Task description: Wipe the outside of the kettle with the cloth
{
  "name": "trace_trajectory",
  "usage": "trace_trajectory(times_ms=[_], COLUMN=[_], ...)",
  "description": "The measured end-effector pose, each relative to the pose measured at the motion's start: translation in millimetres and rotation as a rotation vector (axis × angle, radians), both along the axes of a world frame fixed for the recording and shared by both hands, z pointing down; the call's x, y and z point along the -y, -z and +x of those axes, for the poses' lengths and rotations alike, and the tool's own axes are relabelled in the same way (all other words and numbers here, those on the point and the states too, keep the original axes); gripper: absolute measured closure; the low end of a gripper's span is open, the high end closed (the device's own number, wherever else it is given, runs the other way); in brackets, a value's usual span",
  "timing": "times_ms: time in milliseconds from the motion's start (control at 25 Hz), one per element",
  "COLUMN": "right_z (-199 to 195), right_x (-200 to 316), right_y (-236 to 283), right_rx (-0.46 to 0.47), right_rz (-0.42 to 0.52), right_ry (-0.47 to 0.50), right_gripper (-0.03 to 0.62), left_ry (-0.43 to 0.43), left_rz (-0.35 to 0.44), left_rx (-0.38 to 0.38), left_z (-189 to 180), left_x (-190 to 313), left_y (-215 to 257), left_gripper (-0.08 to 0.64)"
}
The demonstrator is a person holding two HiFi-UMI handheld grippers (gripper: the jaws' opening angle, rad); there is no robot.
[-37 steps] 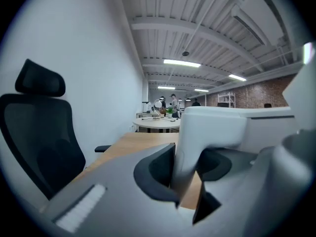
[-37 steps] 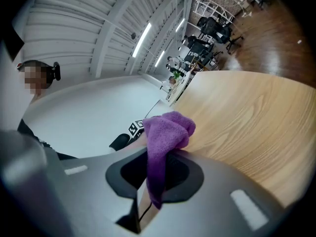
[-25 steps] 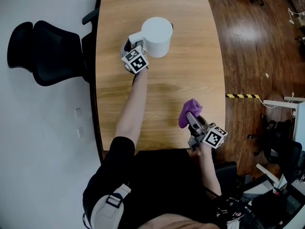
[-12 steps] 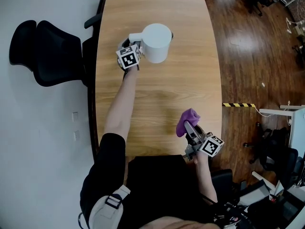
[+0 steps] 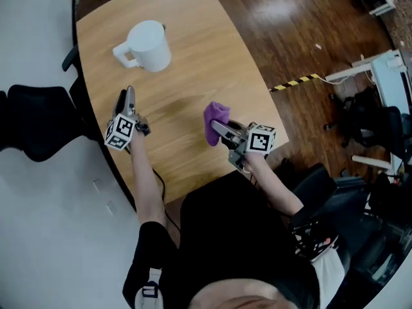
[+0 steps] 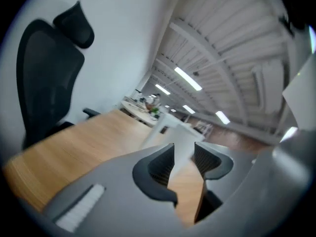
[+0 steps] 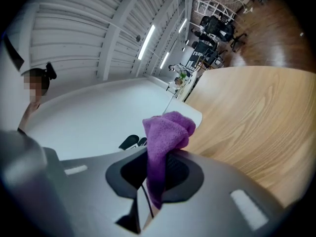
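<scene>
A white kettle (image 5: 149, 44) stands upright near the far left end of the wooden table (image 5: 199, 50), its handle turned to the left. My left gripper (image 5: 128, 95) hovers nearer the table's left edge, well short of the kettle. It points toward the kettle, which is a blur ahead in the left gripper view (image 6: 174, 131). The left gripper (image 6: 183, 158) is open with nothing between its jaws. My right gripper (image 5: 216, 127) is over the table's near right part, shut on a purple cloth (image 5: 215, 119). The cloth (image 7: 166, 135) bunches up out of the right gripper (image 7: 154, 174).
A black office chair (image 5: 32, 124) stands close by the table's left edge and also shows in the left gripper view (image 6: 47, 70). Wooden floor with a yellow-black tape strip (image 5: 294, 82) lies to the right, with more chairs (image 5: 370, 111) and white furniture (image 5: 386, 66) beyond.
My left gripper has come away from the kettle's handle and drawn back toward me. The right gripper with the cloth has lifted a little. The head view has swung round.
</scene>
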State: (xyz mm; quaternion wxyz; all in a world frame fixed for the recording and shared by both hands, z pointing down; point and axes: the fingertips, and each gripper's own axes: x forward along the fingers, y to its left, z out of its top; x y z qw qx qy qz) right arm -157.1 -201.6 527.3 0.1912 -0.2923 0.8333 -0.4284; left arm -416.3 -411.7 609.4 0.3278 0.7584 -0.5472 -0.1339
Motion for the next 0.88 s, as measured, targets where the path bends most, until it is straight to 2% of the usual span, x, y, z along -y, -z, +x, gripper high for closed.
trace_trajectory(times_ms=[80, 120, 160, 200, 240, 360, 480, 600, 760, 880], right_z=[-2, -2, 0, 6, 14, 20, -6, -21, -26, -8], right_x=[-18, -30, -41, -52, -63, -89, -116, -157, -208, -254], right_y=[-17, -26, -27, -22, -16, -6, -3, 36, 118, 174], right_rx=[0.028, 0.047, 0.06, 0.066, 0.074, 0.122, 0.203, 0.284, 0.361, 0.437], right_rz=[-0.077, -0.091, -0.056, 0.007, 0.06, 0.098, 0.098, 0.176, 0.313, 0.424], right_ry=[-0.058, -0.092, -0.113, -0.124, -0.131, -0.141, -0.133, -0.118, -0.074, -0.025], right_gripper=[0.543, 0.543, 0.543, 0.543, 0.543, 0.541, 0.541, 0.541, 0.54, 0.538], left_ry=[-0.2, -0.296, -0.376, -0.434, -0.476, -0.575, -0.644, -0.656, -0.637, -0.595], left_rz=[0.219, 0.332, 0.434, 0.518, 0.584, 0.724, 0.81, 0.831, 0.89, 0.886], left_rx=[-0.349, -0.525, -0.677, -0.788, -0.856, -0.923, -0.953, -0.918, -0.889, -0.803], left_z=[25, 36, 46, 53, 59, 58, 22, -10, -34, -24], left_x=[-77, -119, -159, -196, -227, -290, -320, -352, -425, -475], left_y=[50, 70, 86, 100, 113, 151, 163, 166, 227, 233], left_gripper=[0.109, 0.147, 0.242, 0.241, 0.236, 0.204, 0.209, 0.216, 0.215, 0.213])
